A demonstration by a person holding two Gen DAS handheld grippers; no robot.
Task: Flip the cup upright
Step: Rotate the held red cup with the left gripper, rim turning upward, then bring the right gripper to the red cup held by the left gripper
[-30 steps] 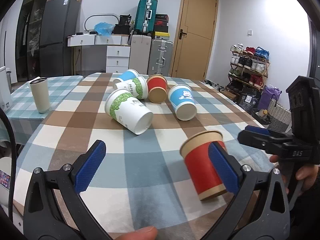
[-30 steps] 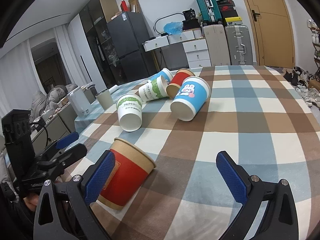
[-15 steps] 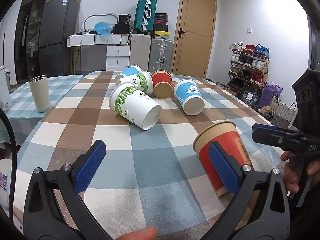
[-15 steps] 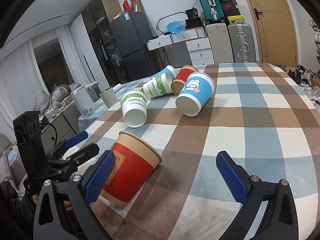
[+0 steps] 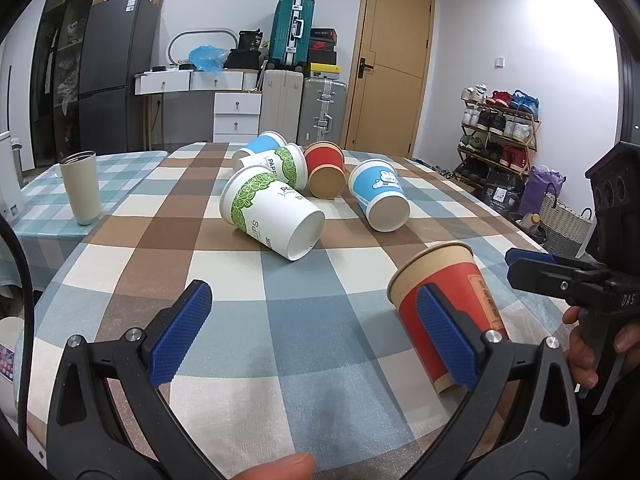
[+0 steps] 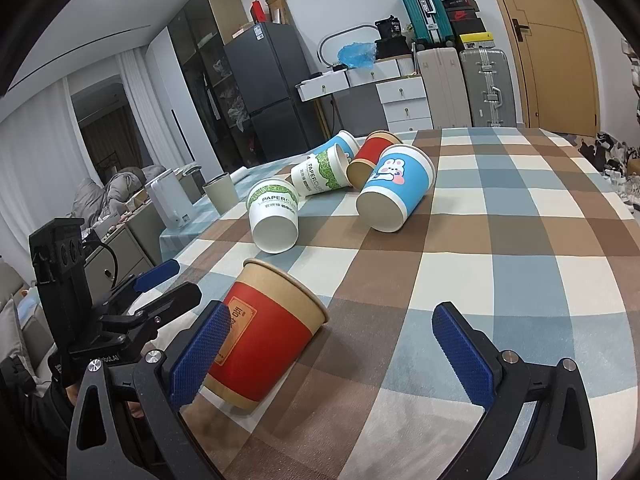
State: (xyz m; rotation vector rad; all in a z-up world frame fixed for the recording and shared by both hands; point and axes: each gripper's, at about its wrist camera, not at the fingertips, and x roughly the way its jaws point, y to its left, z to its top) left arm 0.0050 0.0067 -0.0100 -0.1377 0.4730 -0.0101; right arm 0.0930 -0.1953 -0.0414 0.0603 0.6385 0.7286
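The red paper cup (image 5: 444,296) stands mouth-up, tilted, on the checkered tablecloth (image 5: 280,320), at 3 o'clock of the wide-open left gripper (image 5: 320,336). The right gripper (image 6: 332,352) is wide open too, holding nothing.

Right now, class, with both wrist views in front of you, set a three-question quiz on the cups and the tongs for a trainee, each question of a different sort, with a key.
1. True or false: the near red cup is lying flat on its side on the checked tablecloth.
2. Multiple choice: the left tongs and the right tongs are A) both open, B) both shut, C) one open, one shut.
3. Fill in: the blue cup with the rabbit print turns its ______ toward the right wrist camera.

Key: 1 false, it stands tilted, mouth up; 2 A; 3 base.
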